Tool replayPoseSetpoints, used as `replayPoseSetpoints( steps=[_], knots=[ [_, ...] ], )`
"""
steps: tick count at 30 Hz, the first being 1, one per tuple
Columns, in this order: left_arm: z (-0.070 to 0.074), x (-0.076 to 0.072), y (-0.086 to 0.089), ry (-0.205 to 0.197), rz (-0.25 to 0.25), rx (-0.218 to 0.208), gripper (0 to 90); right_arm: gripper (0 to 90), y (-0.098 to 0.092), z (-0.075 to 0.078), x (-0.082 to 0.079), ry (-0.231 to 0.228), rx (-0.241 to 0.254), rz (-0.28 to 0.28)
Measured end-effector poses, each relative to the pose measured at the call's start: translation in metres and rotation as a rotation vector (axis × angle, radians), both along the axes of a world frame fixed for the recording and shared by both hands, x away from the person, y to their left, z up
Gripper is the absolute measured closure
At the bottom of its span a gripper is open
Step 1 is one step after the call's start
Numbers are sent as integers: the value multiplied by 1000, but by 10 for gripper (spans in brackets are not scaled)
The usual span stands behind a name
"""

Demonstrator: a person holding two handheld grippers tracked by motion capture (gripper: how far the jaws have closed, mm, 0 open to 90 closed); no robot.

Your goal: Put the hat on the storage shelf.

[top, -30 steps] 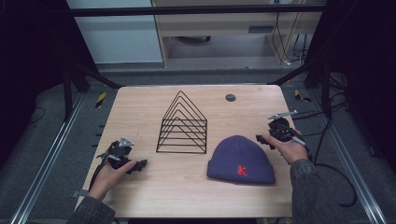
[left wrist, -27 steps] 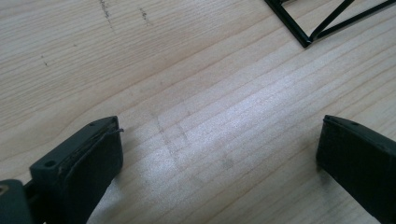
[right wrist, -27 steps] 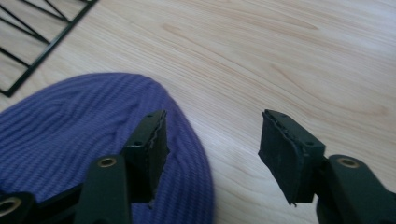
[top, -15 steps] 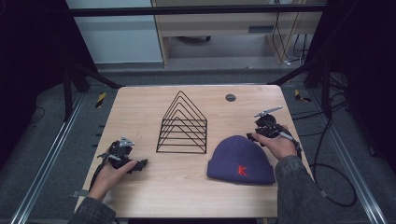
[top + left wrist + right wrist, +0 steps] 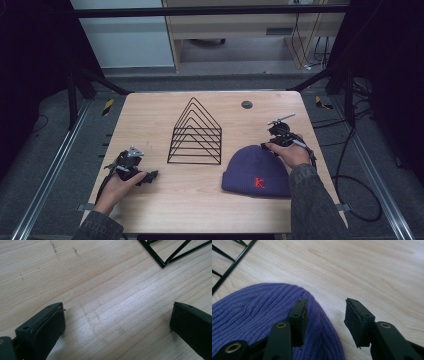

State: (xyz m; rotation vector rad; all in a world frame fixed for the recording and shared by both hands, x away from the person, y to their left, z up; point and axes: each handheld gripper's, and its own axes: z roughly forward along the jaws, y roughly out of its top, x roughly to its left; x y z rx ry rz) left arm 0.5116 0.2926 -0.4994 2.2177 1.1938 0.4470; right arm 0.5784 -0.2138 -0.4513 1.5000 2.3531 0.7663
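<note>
A purple knit beanie (image 5: pixel 256 171) with a small red mark lies flat on the wooden table (image 5: pixel 210 205), right of centre. My right gripper (image 5: pixel 268 145) hovers at the beanie's top edge, open; in the right gripper view its left jaw is over the purple knit (image 5: pixel 257 312) and its right jaw over bare wood, the gripper (image 5: pixel 325 311) holding nothing. My left gripper (image 5: pixel 150 176) rests near the table's left front, open over bare wood (image 5: pixel 117 315), jaws wide apart.
A black wire rack (image 5: pixel 196 132) of nested triangular frames stands in the middle of the table; its corner (image 5: pixel 162 263) is ahead of the left gripper. A small dark round disc (image 5: pixel 246 104) lies at the far right. Cables trail off the right edge.
My right gripper has moved left and forward from the table's right side to the beanie's top edge. The left gripper has stayed put.
</note>
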Motion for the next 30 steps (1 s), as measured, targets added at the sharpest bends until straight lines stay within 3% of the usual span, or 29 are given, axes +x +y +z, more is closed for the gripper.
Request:
replayPoseSetpoints(
  steps=[4,11,13,16,17,19,25,26,29,30],
  knots=[
    [0,0,0,3,-1,2,0,492,5,-13,-1,29,-17,20],
    [0,0,0,3,-1,2,0,455,10,-24,-3,66,-6,31],
    [0,0,0,4,-1,3,0,498,10,-23,-4,68,-9,28],
    [1,1,0,7,-1,5,0,657,10,-23,-6,80,-5,61],
    [1,1,0,7,-1,5,0,657,10,-23,-6,80,-5,61],
    [1,1,0,7,-2,5,0,732,11,-23,-8,73,-10,86],
    [1,1,-1,13,-4,6,0,771,14,-17,-13,51,-7,107],
    [1,1,0,13,-8,4,2,773,15,-12,-17,22,1,115],
    [2,1,0,13,-11,4,13,775,16,-4,-22,-5,13,134],
    [2,1,0,11,2,-5,25,775,18,7,-29,-41,20,153]
  ],
)
